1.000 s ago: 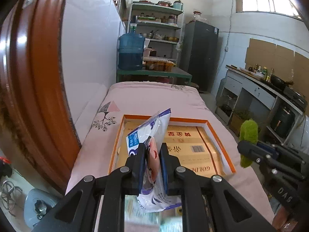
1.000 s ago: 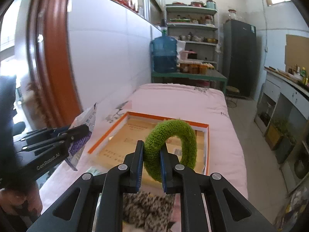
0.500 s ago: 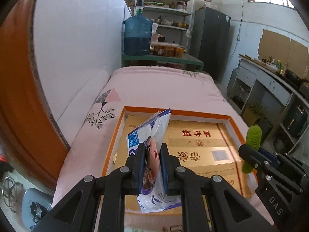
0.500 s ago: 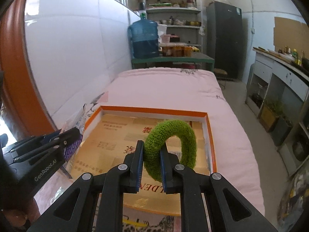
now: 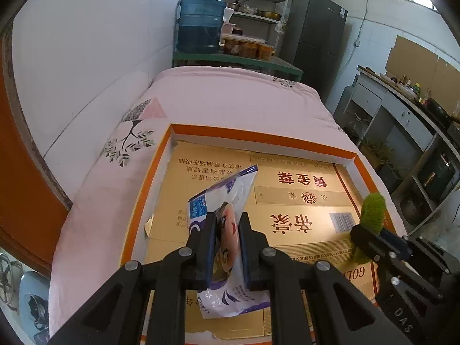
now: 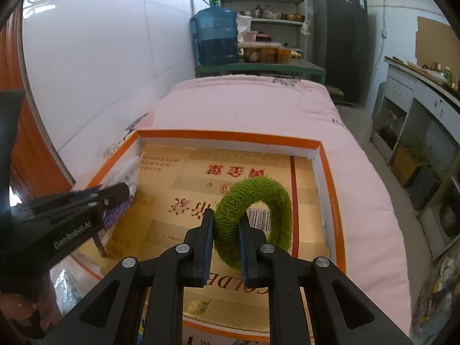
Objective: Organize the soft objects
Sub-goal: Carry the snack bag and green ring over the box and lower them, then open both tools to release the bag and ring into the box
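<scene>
Left wrist view: nearest the lens, the left gripper has its two black fingers pressed against a white and purple plastic packet, which stands on edge between the pads with its upper corner leaning up and to the right and its lower end hanging below the fingers. The packet is held over the near left part of a shallow orange-rimmed box whose floor is lined with flattened tan cardboard printed with red characters and a barcode. At the right edge of this view the right gripper appears side-on, with a strip of fuzzy green sticking up from it. From the right wrist view, the right gripper is clamped on one side of a green fuzzy ring, the loop arching up and to the right above the cardboard near the box's right wall, over the barcode. The left gripper shows at the left there, its packet against the box's left wall. The box rests on a pink quilt covering a bed beside a white tiled wall. Beyond the bed's far end a blue water jug stands on a green table, with shelves and a dark refrigerator behind.
</scene>
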{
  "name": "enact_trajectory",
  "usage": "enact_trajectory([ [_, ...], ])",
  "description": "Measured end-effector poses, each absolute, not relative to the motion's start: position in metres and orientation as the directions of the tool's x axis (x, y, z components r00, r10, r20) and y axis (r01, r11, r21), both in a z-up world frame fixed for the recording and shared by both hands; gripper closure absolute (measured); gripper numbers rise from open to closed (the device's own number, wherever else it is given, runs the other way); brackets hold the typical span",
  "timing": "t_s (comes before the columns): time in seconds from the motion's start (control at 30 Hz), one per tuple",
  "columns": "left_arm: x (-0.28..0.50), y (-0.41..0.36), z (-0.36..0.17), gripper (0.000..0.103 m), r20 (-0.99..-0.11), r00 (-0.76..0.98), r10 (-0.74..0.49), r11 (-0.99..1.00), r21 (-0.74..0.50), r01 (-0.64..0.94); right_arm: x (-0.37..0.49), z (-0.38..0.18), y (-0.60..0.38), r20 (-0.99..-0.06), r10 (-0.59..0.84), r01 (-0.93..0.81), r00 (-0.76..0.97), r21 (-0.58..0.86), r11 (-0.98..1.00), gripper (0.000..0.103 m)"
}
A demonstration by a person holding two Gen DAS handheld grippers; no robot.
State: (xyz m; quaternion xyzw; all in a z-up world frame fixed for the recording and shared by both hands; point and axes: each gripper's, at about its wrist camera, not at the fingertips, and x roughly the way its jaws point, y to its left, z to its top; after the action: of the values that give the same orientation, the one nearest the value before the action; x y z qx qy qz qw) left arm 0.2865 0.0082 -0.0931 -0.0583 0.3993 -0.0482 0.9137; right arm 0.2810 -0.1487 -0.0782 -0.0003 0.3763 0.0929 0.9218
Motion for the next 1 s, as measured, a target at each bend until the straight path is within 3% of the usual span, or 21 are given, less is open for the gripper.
enact_trajectory([
  [0.23,0.287,0.004,-0.099,0.085,-0.727,0.669,-0.157,0.986,-0.156,0.061,0.284,-0.088,-0.151,-0.710,0.193,-0.183,0.678,0.091,0.979,0.087],
  [0.3,0.287,0.004,-0.100,0.080,-0.725,0.665,-0.180,0.981,-0.182,0.067,0.282,-0.088,-0.149,-0.709,0.198,-0.187,0.677,0.094,0.978,0.085],
  [0.37,0.289,0.008,-0.103,0.072,-0.732,0.647,-0.214,0.973,-0.219,0.074,0.280,-0.089,-0.147,-0.708,0.202,-0.193,0.676,0.095,0.977,0.079],
  [0.5,0.290,0.014,-0.105,0.061,-0.733,0.636,-0.242,0.962,-0.266,0.059,0.280,-0.090,-0.149,-0.707,0.208,-0.196,0.676,0.099,0.976,0.055],
  [0.57,0.288,0.016,-0.104,0.047,-0.726,0.640,-0.254,0.958,-0.281,0.061,0.279,-0.089,-0.150,-0.703,0.210,-0.194,0.680,0.103,0.976,0.054],
  [0.6,0.287,0.017,-0.104,0.045,-0.721,0.642,-0.258,0.956,-0.287,0.062,0.279,-0.089,-0.150,-0.702,0.210,-0.193,0.681,0.105,0.976,0.054],
  [0.83,0.276,0.024,-0.086,0.039,-0.669,0.682,-0.297,0.941,-0.328,0.088,0.277,-0.089,-0.150,-0.697,0.198,-0.182,0.690,0.098,0.978,0.049],
  [1.0,0.255,0.024,-0.062,0.032,-0.556,0.770,-0.313,0.937,-0.313,0.154,0.270,-0.086,-0.150,-0.679,0.190,-0.175,0.709,0.092,0.980,0.049],
])
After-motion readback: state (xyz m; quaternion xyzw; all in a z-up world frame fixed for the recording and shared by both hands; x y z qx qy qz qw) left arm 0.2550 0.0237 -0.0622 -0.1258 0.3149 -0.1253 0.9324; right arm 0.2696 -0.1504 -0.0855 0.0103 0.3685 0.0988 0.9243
